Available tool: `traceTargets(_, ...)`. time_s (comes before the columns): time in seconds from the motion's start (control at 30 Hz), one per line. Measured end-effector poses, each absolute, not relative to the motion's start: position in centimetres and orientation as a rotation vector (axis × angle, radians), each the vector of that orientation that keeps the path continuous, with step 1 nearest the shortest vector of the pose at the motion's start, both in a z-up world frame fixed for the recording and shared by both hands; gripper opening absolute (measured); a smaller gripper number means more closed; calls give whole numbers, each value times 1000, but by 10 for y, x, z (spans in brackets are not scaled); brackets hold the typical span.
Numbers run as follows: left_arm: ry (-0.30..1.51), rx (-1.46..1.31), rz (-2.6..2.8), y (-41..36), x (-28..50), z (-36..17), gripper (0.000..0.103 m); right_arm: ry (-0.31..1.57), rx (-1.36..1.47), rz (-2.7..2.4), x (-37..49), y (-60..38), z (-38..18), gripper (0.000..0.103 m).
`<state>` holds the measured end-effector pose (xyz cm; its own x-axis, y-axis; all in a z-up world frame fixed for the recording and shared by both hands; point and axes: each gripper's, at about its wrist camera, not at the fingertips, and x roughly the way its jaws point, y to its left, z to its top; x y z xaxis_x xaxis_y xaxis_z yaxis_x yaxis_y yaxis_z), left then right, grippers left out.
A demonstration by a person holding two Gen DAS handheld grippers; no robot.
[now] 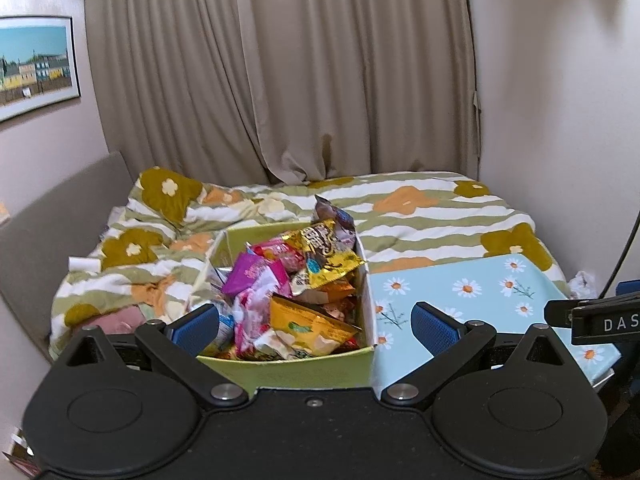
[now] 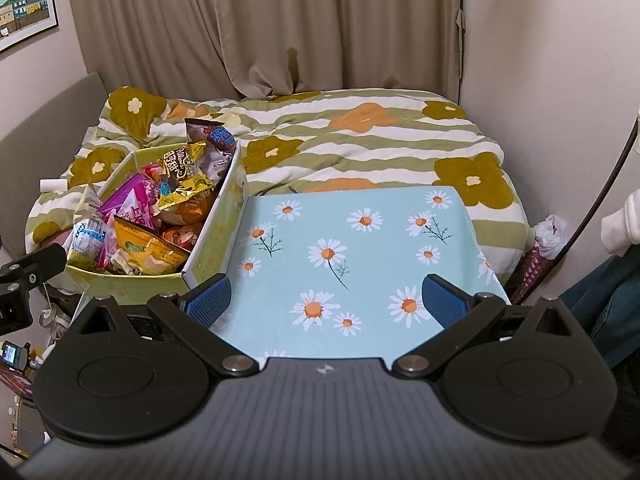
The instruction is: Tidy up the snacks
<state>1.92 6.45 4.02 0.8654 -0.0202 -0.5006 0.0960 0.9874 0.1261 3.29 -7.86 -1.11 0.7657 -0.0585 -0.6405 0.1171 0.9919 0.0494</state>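
Green box (image 1: 312, 368) heaped with snack packets (image 1: 280, 292), both grippers spread wide, empty

Beige curtains (image 1: 280, 72) behind bed; flowered striped duvet (image 2: 360, 132) spread over it; framed picture (image 1: 36, 64) on left wall.

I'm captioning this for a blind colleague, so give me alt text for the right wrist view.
The open right gripper hovers, holding nothing, over a light blue daisy-print tabletop. To its left stands a green box heaped with colourful snack packets; behind are a bed with a flowered striped duvet and beige curtains.
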Motion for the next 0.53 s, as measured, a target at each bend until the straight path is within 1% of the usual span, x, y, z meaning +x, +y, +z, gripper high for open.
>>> traceTargets(0.23, 484, 140, -72, 69, 15, 44, 103, 689, 85, -94, 33, -76, -11, 103)
traceTargets(0.53, 510, 105, -61, 71, 17, 40, 103, 687, 85, -94, 33, -74, -9, 103)
